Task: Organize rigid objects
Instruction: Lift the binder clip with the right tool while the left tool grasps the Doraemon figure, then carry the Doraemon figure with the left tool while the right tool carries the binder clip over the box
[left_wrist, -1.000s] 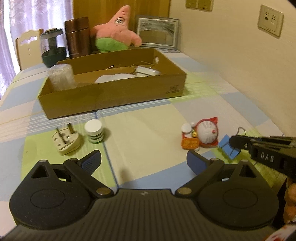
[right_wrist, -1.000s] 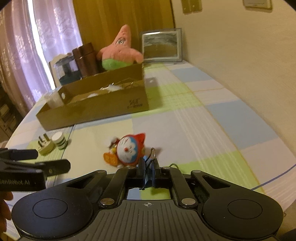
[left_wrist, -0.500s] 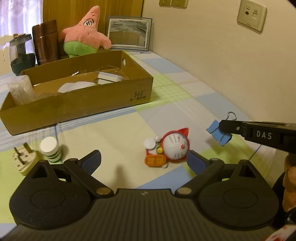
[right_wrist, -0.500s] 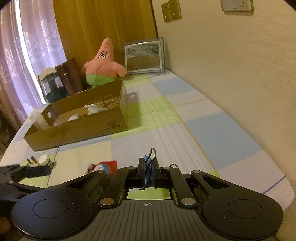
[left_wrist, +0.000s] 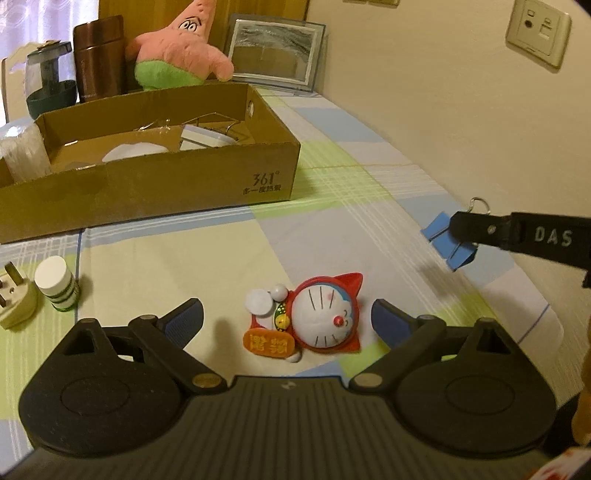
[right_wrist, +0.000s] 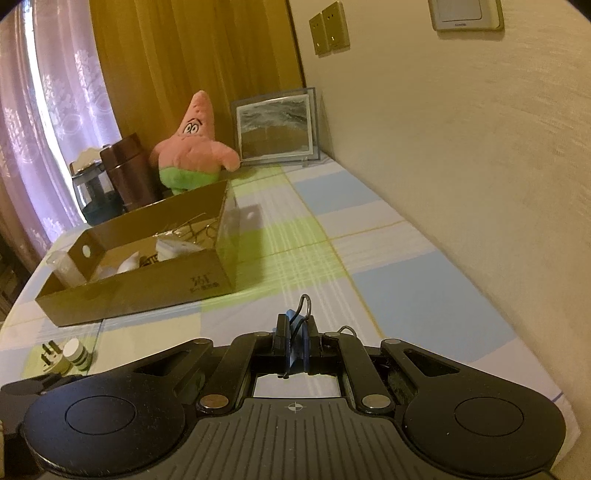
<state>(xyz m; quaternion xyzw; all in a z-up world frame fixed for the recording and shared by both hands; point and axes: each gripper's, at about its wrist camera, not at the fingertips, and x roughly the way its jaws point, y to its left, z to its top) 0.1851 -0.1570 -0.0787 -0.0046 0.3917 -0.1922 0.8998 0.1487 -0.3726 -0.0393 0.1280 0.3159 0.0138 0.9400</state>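
My left gripper (left_wrist: 287, 319) is open and hangs low over the table, with a red Doraemon figure (left_wrist: 314, 318) lying between its blue fingertips. My right gripper (right_wrist: 295, 338) is shut on a blue binder clip (right_wrist: 295, 341) and holds it above the table; the clip also shows in the left wrist view (left_wrist: 448, 240), right of the figure. A cardboard box (left_wrist: 177, 184) with white items and wire clips stands behind; it also shows in the right wrist view (right_wrist: 155, 284). A small white-capped bottle (left_wrist: 57, 282) and a plug adapter (left_wrist: 13, 299) lie at the left.
A Patrick plush (left_wrist: 177, 48), a brown flask (left_wrist: 98, 55), a dark jar (left_wrist: 48, 81) and a picture frame (left_wrist: 275, 55) stand behind the box. The wall (left_wrist: 443, 110) runs along the table's right edge. A clear plastic cup (left_wrist: 22, 155) stands in the box's left end.
My left gripper has moved right and forward, so the Doraemon figure now lies between its fingers. My right gripper has lifted the binder clip up and away from the table.
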